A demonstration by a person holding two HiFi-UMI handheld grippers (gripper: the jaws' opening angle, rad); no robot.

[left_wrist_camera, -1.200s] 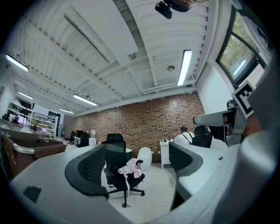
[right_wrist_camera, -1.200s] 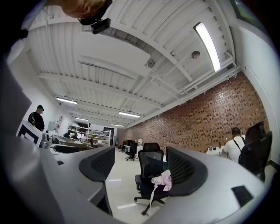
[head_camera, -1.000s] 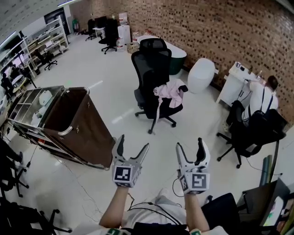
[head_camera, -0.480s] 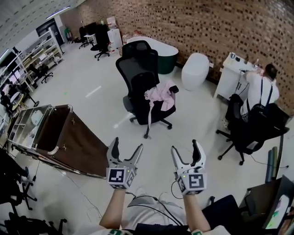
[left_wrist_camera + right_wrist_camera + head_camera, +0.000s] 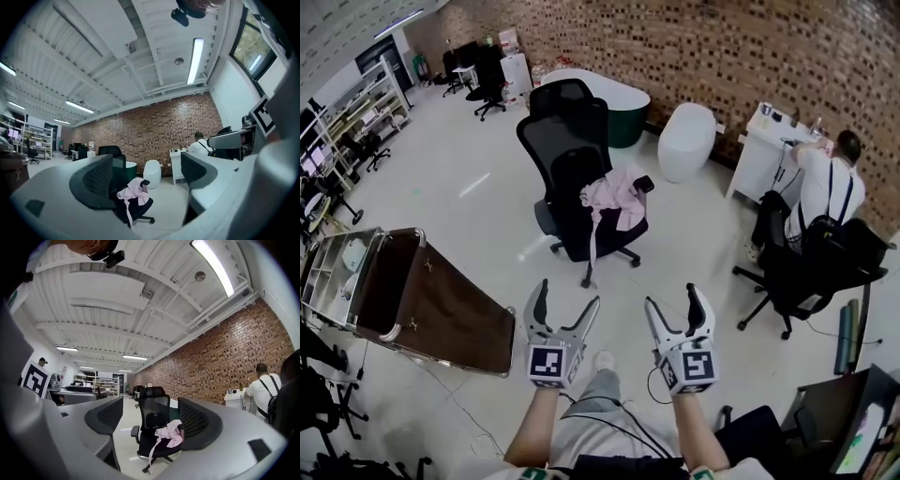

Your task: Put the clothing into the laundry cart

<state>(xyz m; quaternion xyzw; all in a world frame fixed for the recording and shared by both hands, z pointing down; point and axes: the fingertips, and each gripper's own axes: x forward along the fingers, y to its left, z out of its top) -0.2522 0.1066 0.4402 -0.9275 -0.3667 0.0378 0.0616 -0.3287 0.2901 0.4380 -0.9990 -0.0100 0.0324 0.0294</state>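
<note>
Right, the pink clothing (image 5: 614, 199) is draped over the seat and armrest of a black office chair (image 5: 567, 159), one long strip trailing down toward the chair's base. It sits straight ahead of both sets of jaws, well apart from them, with bare white floor (image 5: 694, 234) between.

Left gripper (image 5: 566, 298) is held out in front of the person, jaws spread wide with nothing between the pads. Through its own view the garment shows far off in the gap between the two jaws, low on the chair. Right gripper (image 5: 675, 300) is level with it, just beside it, jaws parted about halfway and gripping nothing either. From its view the chair and the pink heap show through the gap, the garment toward the right-hand jaw.

Off to the left of the left gripper's jaws stands the laundry cart (image 5: 450, 314), a dark brown bag on a metal frame, mouth open, tilted as seen from above. I can't make out what lies inside it.

Beyond the chair, further ahead of the jaws, there's a white rounded stool (image 5: 686, 141) and a brick wall (image 5: 722, 47). Ahead and to the right of the right jaws a person in a white shirt (image 5: 825, 183) sits at a white desk (image 5: 769, 141), with another black chair (image 5: 797, 272) nearer.
</note>
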